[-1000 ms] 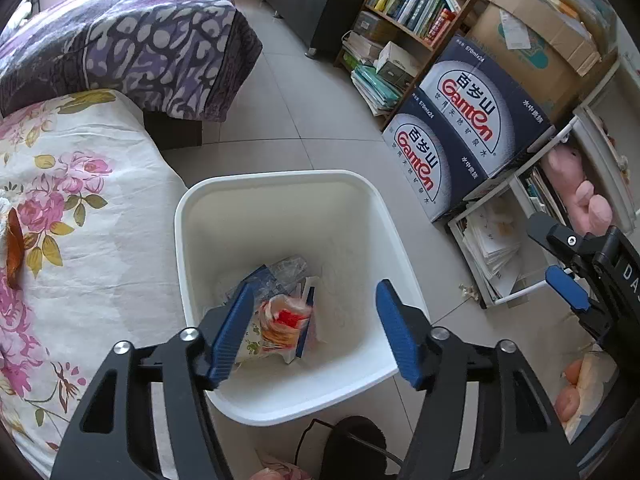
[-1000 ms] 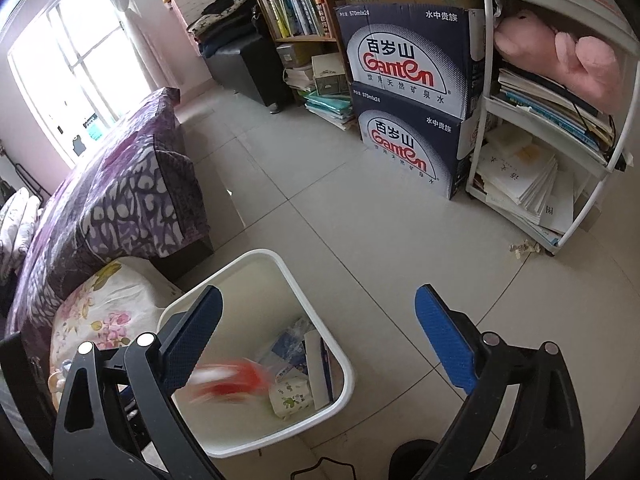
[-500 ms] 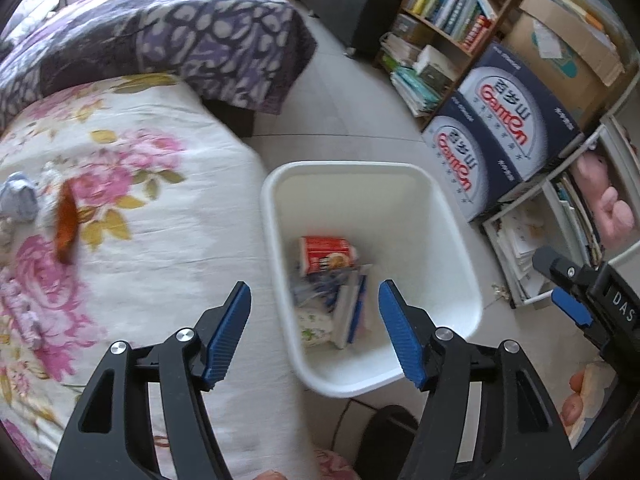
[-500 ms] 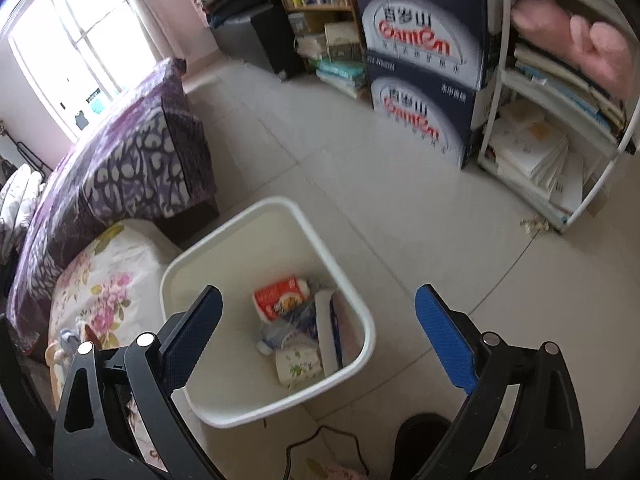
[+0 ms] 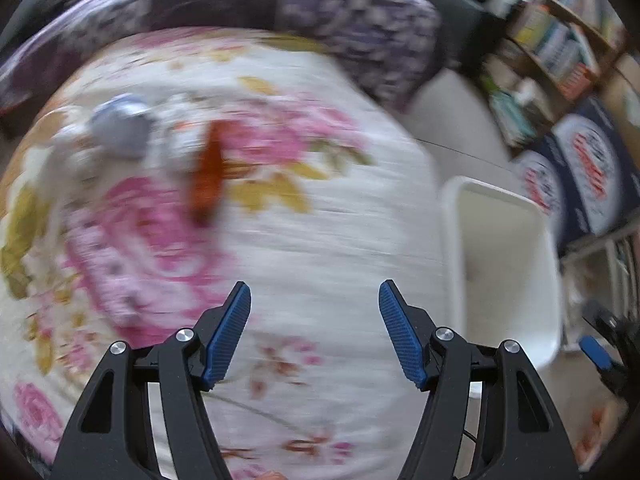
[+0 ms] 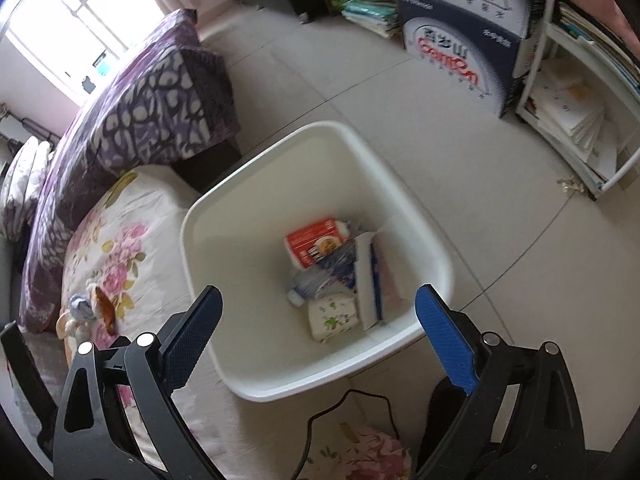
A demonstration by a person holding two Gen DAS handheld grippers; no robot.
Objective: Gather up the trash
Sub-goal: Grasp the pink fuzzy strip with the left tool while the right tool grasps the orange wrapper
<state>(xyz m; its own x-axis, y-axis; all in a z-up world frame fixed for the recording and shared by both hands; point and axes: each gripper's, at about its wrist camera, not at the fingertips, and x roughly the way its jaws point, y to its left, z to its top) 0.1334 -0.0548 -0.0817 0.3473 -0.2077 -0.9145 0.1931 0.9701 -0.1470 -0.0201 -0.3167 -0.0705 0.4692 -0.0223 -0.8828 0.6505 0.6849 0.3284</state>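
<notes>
Since a second ago the left gripper [image 5: 315,332] has swung off the white bin [image 5: 500,264] and is now over the floral bedspread [image 5: 320,220], so that whole view is pretty smeared. Trash-wise, the red-and-white packet [image 6: 316,240] that was mid-drop earlier now lies inside the bin [image 6: 256,208] on top of the pile, with a crumpled clear bottle [image 6: 316,280], a small floral-print cup [image 6: 334,316] and a flat white and blue box [image 6: 370,280] just beside it. Still out on the bedspread [image 6: 132,240] there's an orange-brown scrap [image 5: 208,172] next to a grey-blue wad [image 5: 120,126] and some whitish bits, too blurry to say what exactly. Both tongs are empty: the left jaws stand roughly half apart with nothing between the blue pads, and the right gripper [image 6: 318,330] is spread wide over the near rim of the bin, also holding nothing. Bin sits on the tiled floor [image 6: 460,168] right against the bed. Further out: a purple patterned blanket [image 6: 140,108], stacked Ganten water boxes [image 6: 460,44], and a white shelf of papers [image 6: 576,120].
</notes>
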